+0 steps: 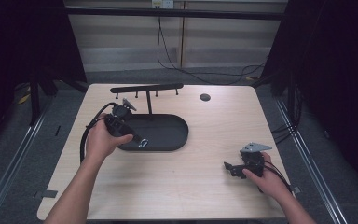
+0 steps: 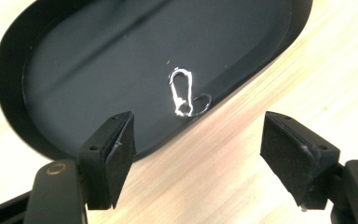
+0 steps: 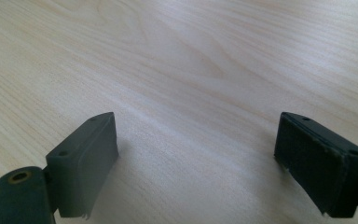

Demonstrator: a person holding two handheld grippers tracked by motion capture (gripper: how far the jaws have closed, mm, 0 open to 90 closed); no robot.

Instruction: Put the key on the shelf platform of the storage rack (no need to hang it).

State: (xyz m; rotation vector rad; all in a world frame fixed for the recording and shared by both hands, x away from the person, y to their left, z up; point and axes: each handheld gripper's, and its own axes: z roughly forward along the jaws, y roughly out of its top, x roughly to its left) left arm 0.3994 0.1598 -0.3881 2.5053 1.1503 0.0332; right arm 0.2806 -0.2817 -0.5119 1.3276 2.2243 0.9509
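A small silver clasp with a ring (image 2: 182, 93) lies inside the black oval tray (image 2: 98, 70), close to its near rim. In the high view the clasp (image 1: 143, 143) is at the tray's (image 1: 168, 133) front left. My left gripper (image 2: 198, 154) is open, with its jaws wide apart just short of the rim and nothing between them. From above, the left gripper (image 1: 133, 136) sits at the tray's left end. My right gripper (image 1: 230, 168) rests low near the table's front right. The right gripper (image 3: 196, 158) is open over bare wood.
A black T-shaped bar with small hooks (image 1: 147, 87) rises from the back of the tray. A dark round grommet (image 1: 205, 97) sits in the tabletop at the back right. Cables (image 1: 200, 74) trail on the floor beyond the table's far edge.
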